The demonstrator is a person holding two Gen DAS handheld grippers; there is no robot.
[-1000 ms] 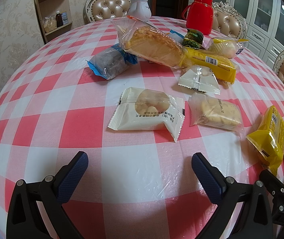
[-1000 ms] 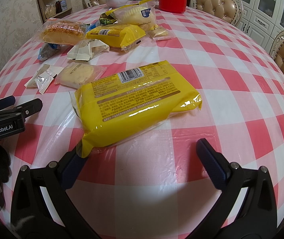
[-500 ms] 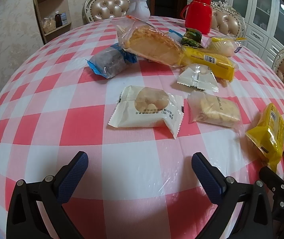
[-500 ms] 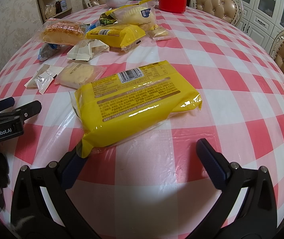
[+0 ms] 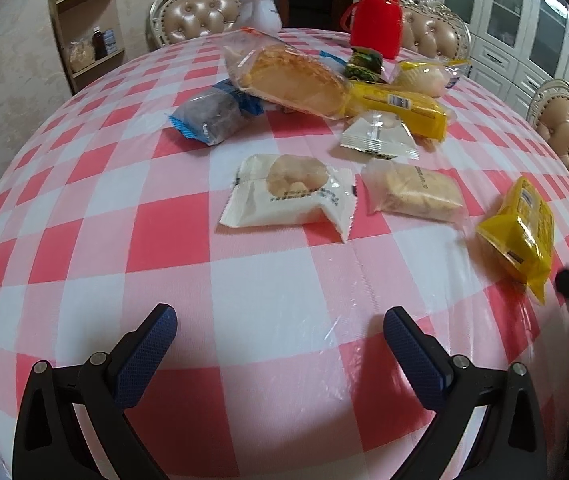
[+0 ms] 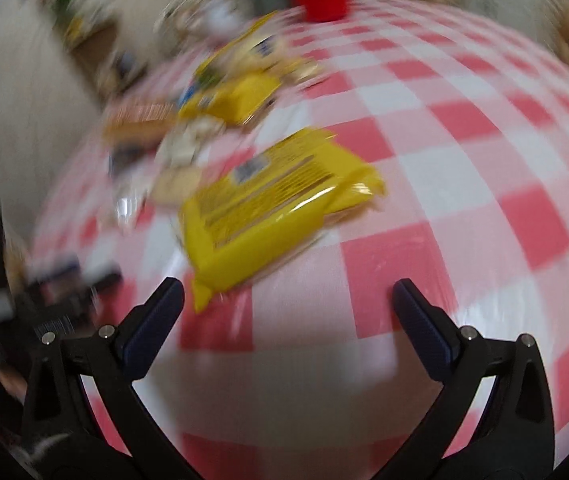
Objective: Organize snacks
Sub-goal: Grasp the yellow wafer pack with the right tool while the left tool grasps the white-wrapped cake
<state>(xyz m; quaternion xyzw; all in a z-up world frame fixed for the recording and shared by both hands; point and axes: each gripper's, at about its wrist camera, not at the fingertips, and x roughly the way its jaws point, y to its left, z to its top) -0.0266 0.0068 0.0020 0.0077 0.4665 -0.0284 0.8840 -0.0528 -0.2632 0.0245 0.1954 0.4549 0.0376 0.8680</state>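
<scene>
The left claw (image 5: 276, 336) hangs wide apart over the red-and-white checked table (image 5: 188, 240), its 2 blue-padded fingers gripping nothing. At 12 o'clock from it lies a white pastry packet (image 5: 290, 196), and just beside that, at 1 o'clock, a clear packet of pale biscuit (image 5: 414, 192). A small white sachet (image 5: 378, 136) sits beyond these. Farther back, at 12 o'clock, a long bread bag (image 5: 288, 76) leans over a blue-edged dark snack (image 5: 214, 114) and touches a yellow bar packet (image 5: 400, 108). A red flask (image 5: 376, 16) and a white teapot (image 5: 260, 10) stand at the far edge. At 2 o'clock lies a yellow snack bag (image 5: 522, 228).

The right wrist view is blurred. The right claw (image 6: 288, 300) is also spread wide and empty; the yellow snack bag (image 6: 276, 208) lies at 12 o'clock, its near corner just beside the left finger tip.
</scene>
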